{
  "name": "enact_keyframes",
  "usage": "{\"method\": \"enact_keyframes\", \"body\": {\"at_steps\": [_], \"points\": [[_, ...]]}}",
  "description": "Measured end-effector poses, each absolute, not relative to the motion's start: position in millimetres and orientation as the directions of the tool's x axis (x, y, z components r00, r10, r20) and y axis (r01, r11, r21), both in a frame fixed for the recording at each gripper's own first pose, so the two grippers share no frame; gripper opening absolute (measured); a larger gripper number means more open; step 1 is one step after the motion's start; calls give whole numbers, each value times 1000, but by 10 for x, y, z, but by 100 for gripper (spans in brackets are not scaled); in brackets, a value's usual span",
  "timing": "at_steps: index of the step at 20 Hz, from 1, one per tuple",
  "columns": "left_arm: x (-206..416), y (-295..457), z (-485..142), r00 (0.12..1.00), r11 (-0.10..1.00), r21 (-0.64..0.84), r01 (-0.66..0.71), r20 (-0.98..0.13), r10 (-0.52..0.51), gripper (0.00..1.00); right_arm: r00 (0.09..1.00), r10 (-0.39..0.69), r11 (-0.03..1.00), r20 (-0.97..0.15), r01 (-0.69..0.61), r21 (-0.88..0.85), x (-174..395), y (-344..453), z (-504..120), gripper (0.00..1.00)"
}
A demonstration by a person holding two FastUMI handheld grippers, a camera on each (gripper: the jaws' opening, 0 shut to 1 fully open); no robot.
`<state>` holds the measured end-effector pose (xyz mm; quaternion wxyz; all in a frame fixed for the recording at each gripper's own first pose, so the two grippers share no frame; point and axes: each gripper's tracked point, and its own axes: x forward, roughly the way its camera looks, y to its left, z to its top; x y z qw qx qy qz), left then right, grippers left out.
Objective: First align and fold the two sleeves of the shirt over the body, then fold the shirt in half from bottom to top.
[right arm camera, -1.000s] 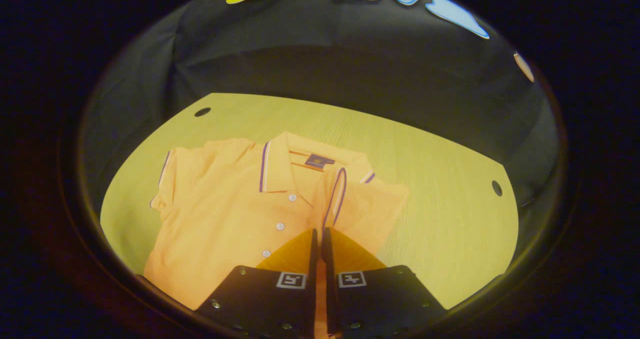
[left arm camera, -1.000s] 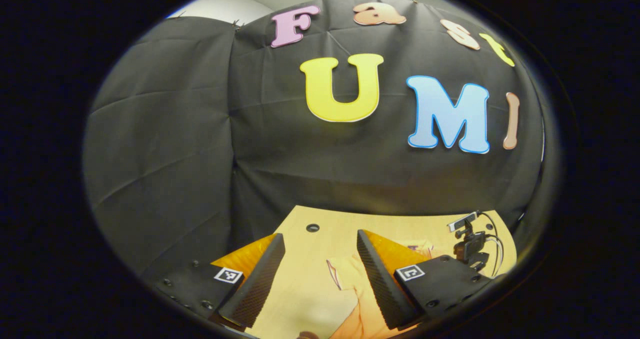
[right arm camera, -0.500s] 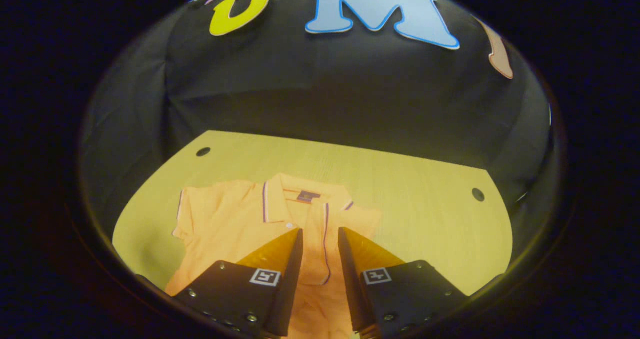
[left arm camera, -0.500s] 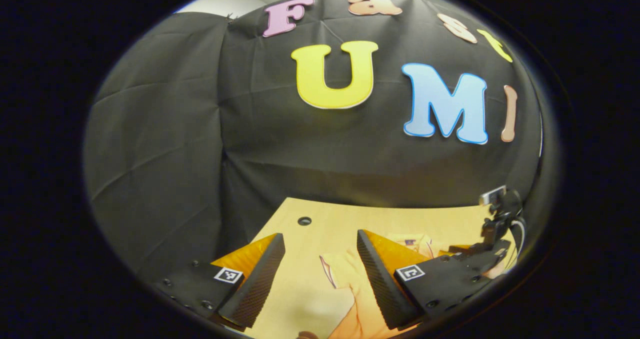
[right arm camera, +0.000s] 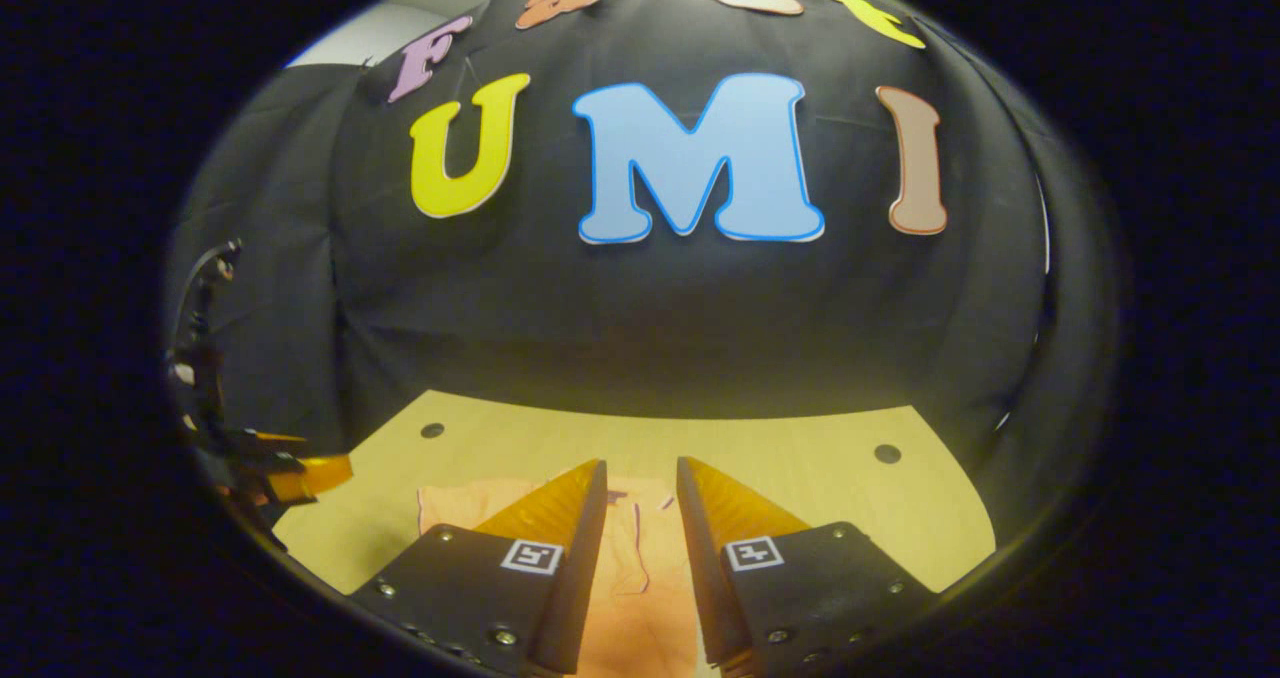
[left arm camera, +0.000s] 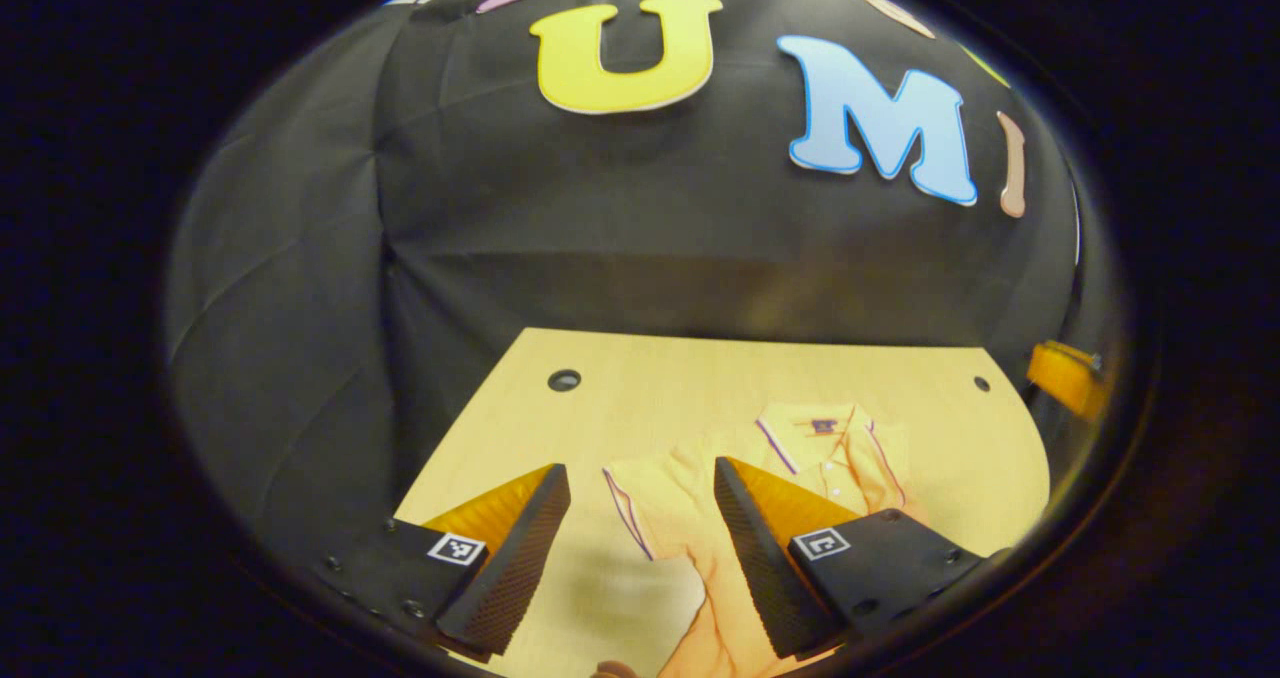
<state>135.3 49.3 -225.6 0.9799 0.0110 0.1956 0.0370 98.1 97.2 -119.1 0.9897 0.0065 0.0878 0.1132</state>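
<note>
Currently the orange short-sleeved polo shirt with purple-striped collar (left arm camera: 800,458) lies flat on the pale wooden tabletop (left arm camera: 650,378), collar toward the booth's black back cloth. Landmark for all positions: the shirt collar (left arm camera: 815,428).

Left gripper (left arm camera: 640,548): fingers wide apart, nothing between them. It hovers over the shirt's left side, on the near side of the collar. The striped cuff of the left sleeve (left arm camera: 625,503) lies between the fingertips, spread outward from the body, not folded.

Right gripper (right arm camera: 640,528): fingers partly apart, holding nothing, above the shirt body (right arm camera: 630,568) on the near side of the collar. The other gripper's tip (right arm camera: 300,476) sits well off to the collar's left in this view.

Judgement on progress: the shirt's right edge near the collar reads straight, so the right sleeve is probably folded in already, though I cannot confirm it. Left sleeve fold remains, then the bottom-to-top fold.
</note>
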Motion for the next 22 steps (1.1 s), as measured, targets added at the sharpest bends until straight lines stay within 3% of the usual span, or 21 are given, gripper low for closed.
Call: {"method": "enact_keyframes", "body": {"at_steps": [7, 13, 22], "points": [[1789, 513, -3293, 840, 998, 36, -43, -540, 56, 97, 990, 133, 990, -55, -130, 50, 535, 677, -678, 45], [1985, 629, -3907, 774, 996, 30, -80, -628, 81, 95, 998, 43, 998, -53, -40, 52, 347, 343, -613, 43], [2034, 632, -4144, 749, 995, 16, -100, -657, 86, 97, 996, -10, 998, -89, 15, 54, 315, 115, -721, 47]]}}
